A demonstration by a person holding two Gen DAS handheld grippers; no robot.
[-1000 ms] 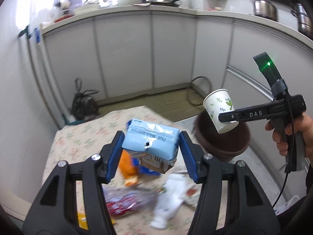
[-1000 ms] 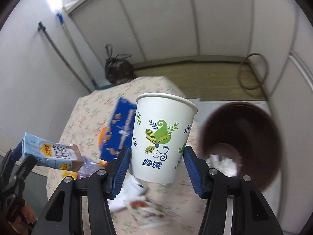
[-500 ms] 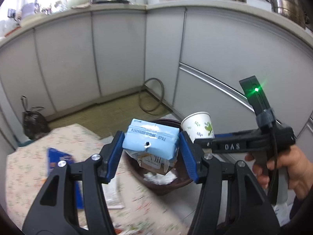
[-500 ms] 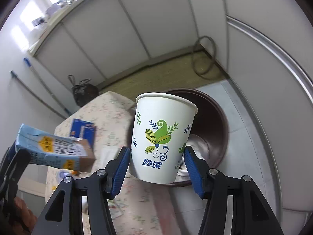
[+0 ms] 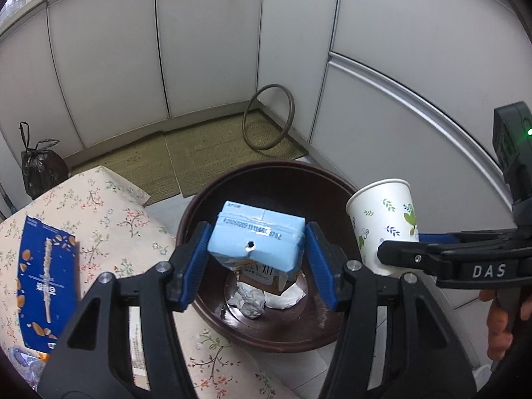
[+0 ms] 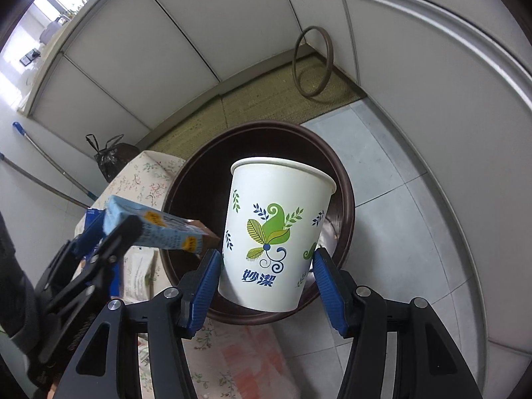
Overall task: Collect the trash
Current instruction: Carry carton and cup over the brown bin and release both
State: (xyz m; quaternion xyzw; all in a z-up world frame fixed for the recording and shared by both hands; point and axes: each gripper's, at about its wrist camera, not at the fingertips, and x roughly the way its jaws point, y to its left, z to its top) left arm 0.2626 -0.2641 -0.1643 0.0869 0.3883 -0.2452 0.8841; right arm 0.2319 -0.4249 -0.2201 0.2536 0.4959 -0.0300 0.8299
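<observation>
Both grippers loaded over the brown bin, which stands on the floor against the table's right edge. Left gripper has its 2 blue pads clamped on the sides of a light-blue drink carton, carton hanging above the bin's middle, crumpled white paper on the bin floor below it. Right gripper pinches a printed paper cup low on its wall, cup upright, mouth up, above the bin's near-right rim. Both items look empty and light, thin-walled: carton dents under a hard squeeze, cup ovals and can slip out since it tapers downward. Side grip near the base suits the cup; flat faces suit the carton. Next call, by my read: open the jaws and let both drop, carton has clear margin, cup sits closer to the rim so nudge it inward first. Blue snack box at the table's left edge is not yet collected
</observation>
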